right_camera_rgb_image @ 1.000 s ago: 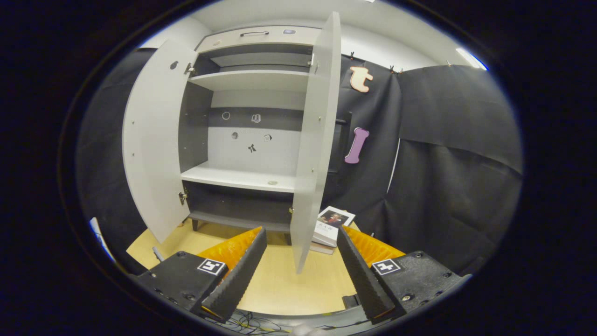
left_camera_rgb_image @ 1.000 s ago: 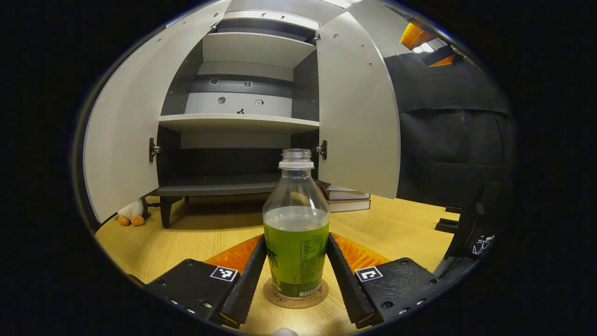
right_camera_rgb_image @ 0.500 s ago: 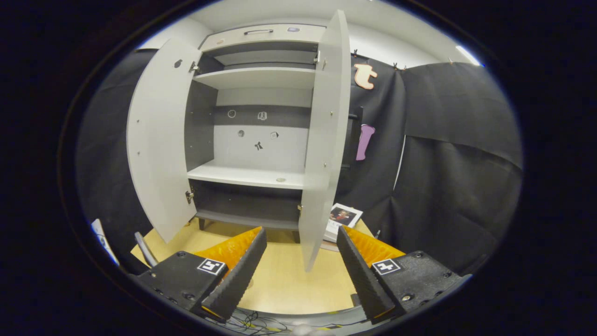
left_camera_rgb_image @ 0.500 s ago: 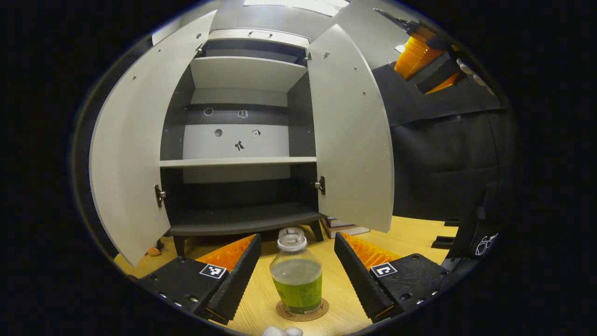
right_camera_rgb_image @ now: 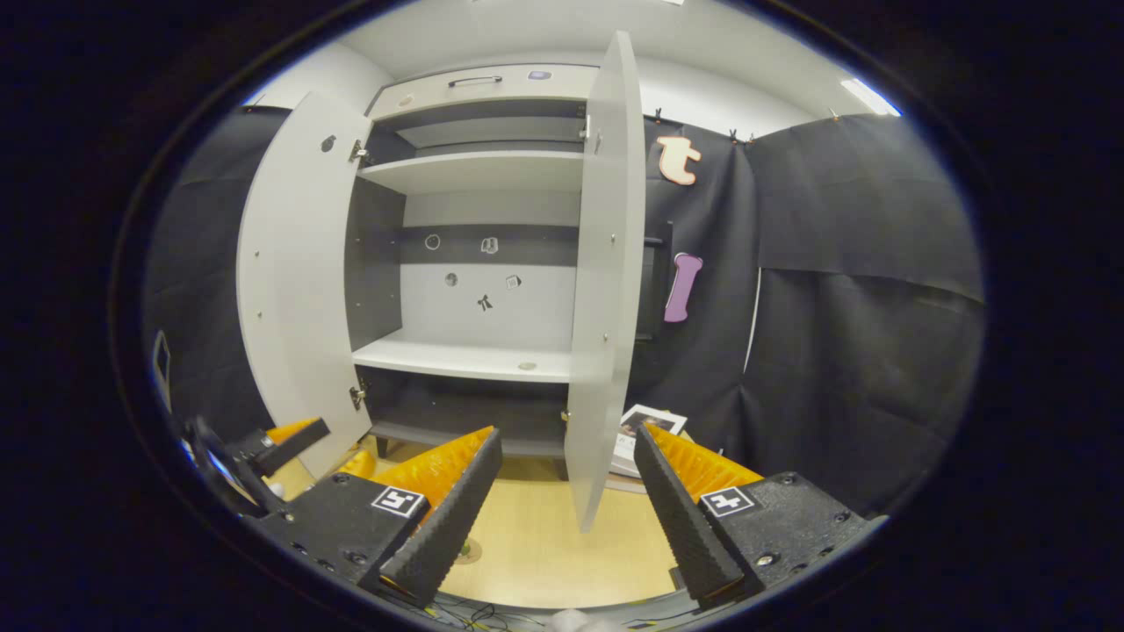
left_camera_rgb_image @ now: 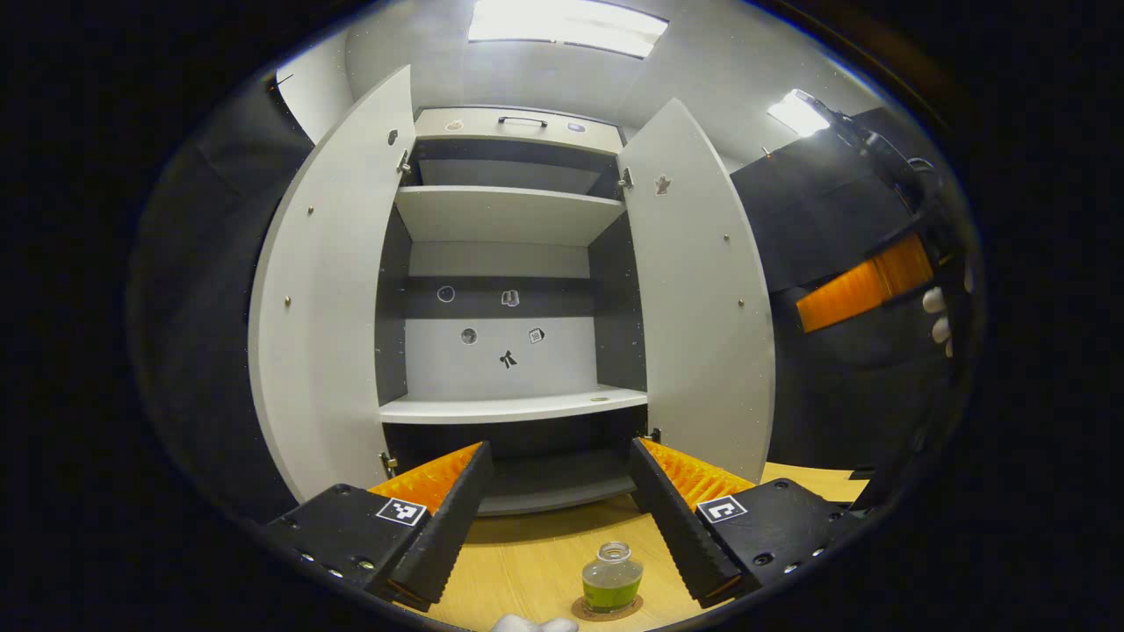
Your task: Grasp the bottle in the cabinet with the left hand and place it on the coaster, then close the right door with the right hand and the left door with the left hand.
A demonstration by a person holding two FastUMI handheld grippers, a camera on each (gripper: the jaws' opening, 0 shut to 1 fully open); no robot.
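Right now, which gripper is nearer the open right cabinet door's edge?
Right. The right gripper faces the grey right door's edge close ahead; the left gripper is raised above the green-labelled bottle.

We see a clear glossy plastic bottle (left_camera_rgb_image: pixel 612 576) w/ a paper-like label on a matt cork-looking coaster (left_camera_rgb_image: pixel 608 607), a smooth light wood-grain table (left_camera_rgb_image: pixel 527 562), matt grey laminate cabinet doors (left_camera_rgb_image: pixel 702 298) w/ small metal hinges, and matt black cloth (right_camera_rgb_image: pixel 861 290) behind.
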